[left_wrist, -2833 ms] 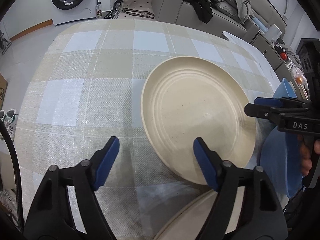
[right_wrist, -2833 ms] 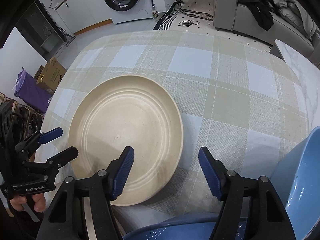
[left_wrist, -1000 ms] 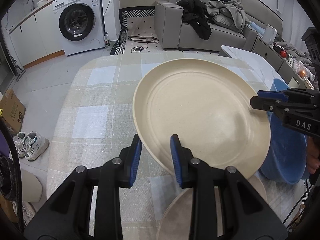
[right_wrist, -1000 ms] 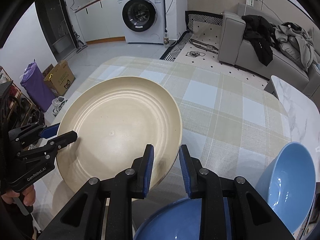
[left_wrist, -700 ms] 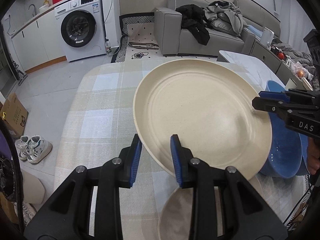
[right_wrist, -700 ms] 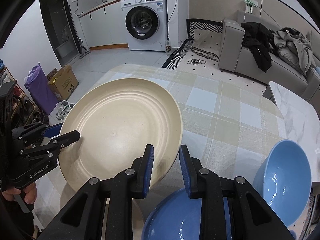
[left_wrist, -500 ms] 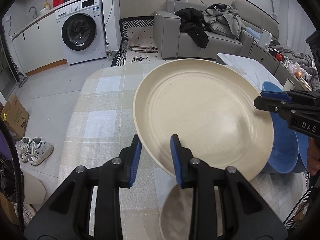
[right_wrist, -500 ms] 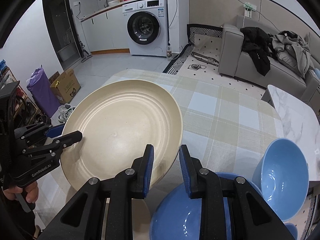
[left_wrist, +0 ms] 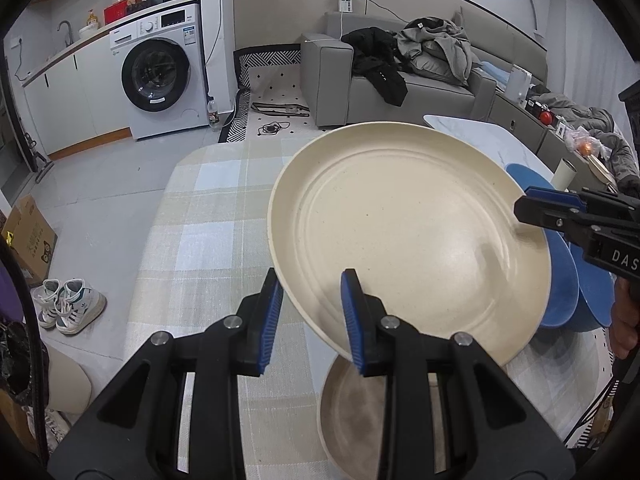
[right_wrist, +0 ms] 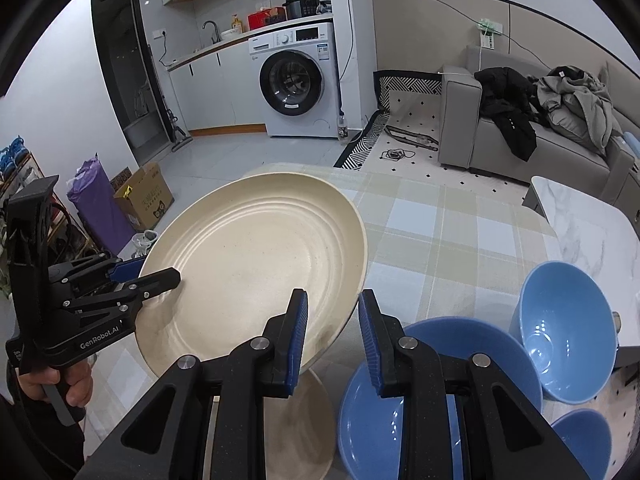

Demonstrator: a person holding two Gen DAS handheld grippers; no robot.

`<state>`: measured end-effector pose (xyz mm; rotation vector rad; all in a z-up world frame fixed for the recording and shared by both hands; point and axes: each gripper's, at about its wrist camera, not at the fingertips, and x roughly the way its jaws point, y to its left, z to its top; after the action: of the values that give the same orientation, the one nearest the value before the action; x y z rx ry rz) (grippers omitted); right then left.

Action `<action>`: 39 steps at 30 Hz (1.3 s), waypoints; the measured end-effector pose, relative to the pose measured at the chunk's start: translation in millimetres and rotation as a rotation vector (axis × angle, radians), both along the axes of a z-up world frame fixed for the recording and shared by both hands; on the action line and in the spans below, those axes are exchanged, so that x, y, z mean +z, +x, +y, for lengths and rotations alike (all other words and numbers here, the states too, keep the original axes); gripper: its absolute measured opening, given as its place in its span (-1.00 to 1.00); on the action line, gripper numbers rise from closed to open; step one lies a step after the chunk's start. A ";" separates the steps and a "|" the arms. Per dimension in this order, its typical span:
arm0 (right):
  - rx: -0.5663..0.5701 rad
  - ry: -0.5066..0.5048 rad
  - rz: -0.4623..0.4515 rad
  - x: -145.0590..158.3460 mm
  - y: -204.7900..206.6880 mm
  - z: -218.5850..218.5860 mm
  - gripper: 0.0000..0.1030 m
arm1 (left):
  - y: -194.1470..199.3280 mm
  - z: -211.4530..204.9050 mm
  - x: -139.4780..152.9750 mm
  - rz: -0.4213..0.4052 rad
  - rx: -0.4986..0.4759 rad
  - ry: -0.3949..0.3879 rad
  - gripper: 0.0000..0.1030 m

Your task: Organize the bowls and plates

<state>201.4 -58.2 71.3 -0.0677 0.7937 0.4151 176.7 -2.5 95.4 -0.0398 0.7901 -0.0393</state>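
Cream large plate (left_wrist: pixel 408 236) lifted clear of the checked worktop (left_wrist: pixel 208 248), tilted, held at two rim points. Left gripper (left_wrist: pixel 310 312) clamped on the rim nearest its camera: blue fingers (left_wrist: pixel 271 312) narrowed onto the plate edge, one pad under, one over. Same gripper visible in the right wrist view (right_wrist: pixel 160 278) at the plate's left rim, gripping, person's hand (right_wrist: pixel 66 386) on the handle below.

Second cream plate (left_wrist: pixel 352 408) flat on the worktop directly under the lifted one, near the worktop's near edge; also seen in the right view (right_wrist: pixel 296 428), partly hidden behind the fingers.

Right gripper (right_wrist: pixel 332 336) clamped on the lifted plate's (right_wrist: pixel 256 264) right-hand rim, blue fingers (right_wrist: pixel 298 336) closed on the edge. Same gripper in the left view (left_wrist: pixel 524 210) at the plate's right rim, pinching it.

Blue bowls toward the worktop's right edge: large bowl (right_wrist: pixel 432 396) just beside the resting plate, partly behind the right gripper; taller bowl (right_wrist: pixel 568 332) to its right, tilted on its side with opening facing the camera, near the marble-look strip (right_wrist: pixel 580 216) at the right edge; small one (right_wrist: pixel 584 444) at the near right corner, mostly cut off. Blue rims (left_wrist: pixel 560 300) also visible behind the lifted plate in the left view; which bowl is which, cannot tell.
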 end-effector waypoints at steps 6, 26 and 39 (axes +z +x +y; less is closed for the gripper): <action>-0.018 0.031 -0.008 -5.5 -18.5 -6.2 -0.47 | -19.9 -4.4 0.7 0.002 -0.012 -0.004 -0.49; -0.013 0.082 -0.056 -29.5 -69.5 -2.4 -0.47 | -49.0 -0.4 -20.4 -0.001 -0.009 0.003 -0.49; -0.014 0.096 -0.081 -40.7 -92.0 -4.5 -0.47 | -69.3 -1.9 -29.5 -0.002 -0.031 0.011 -0.49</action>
<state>109.5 -62.8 30.6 0.0101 0.6936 0.4339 107.4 -4.5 66.0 -0.0166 0.7891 -0.0645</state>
